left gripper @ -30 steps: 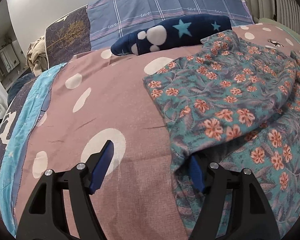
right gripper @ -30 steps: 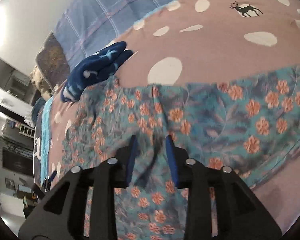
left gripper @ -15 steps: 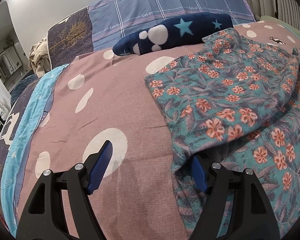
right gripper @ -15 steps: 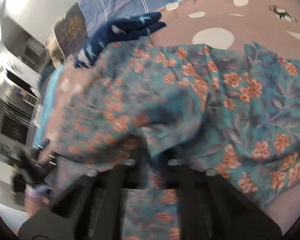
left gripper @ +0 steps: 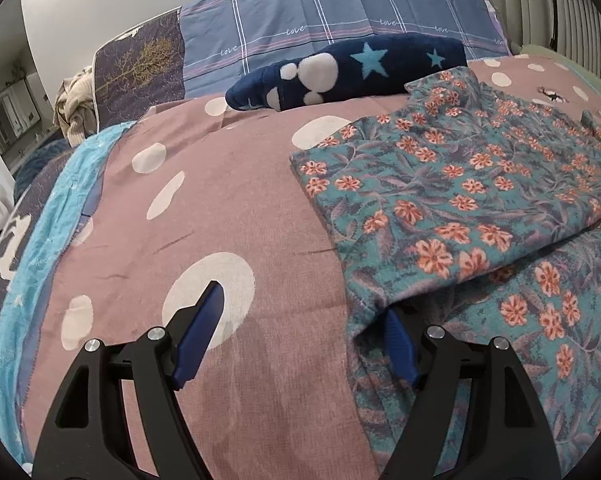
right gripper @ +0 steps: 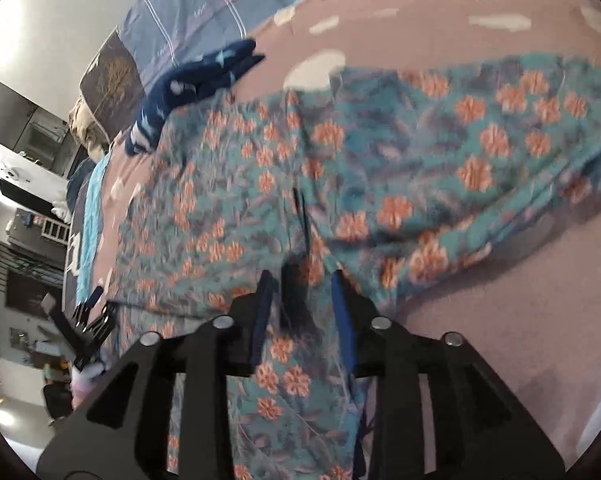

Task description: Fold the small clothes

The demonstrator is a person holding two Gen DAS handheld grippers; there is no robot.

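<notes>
A teal garment with orange flowers (left gripper: 460, 208) lies on the pink dotted bedspread (left gripper: 228, 208), one layer folded over another. My left gripper (left gripper: 304, 312) is open at the garment's near left edge; its right finger sits under the lifted fold, its left finger over bare bedspread. In the right wrist view the same garment (right gripper: 380, 168) fills the middle. My right gripper (right gripper: 302, 280) has a narrow gap between its jaws, with a fold of the cloth between them. The left gripper also shows in the right wrist view (right gripper: 88, 312), at the garment's far left edge.
A navy plush with stars and white paw spots (left gripper: 340, 72) lies behind the garment. Plaid pillows (left gripper: 340, 12) and a dark tree-print pillow (left gripper: 140, 64) stand at the head of the bed. A blue sheet edge (left gripper: 48, 240) runs along the left side.
My right gripper has swung over the garment, carrying the cloth, and the folded layer now lies flatter. Its jaws stand slightly wider apart. The left gripper has stayed open at the same edge.
</notes>
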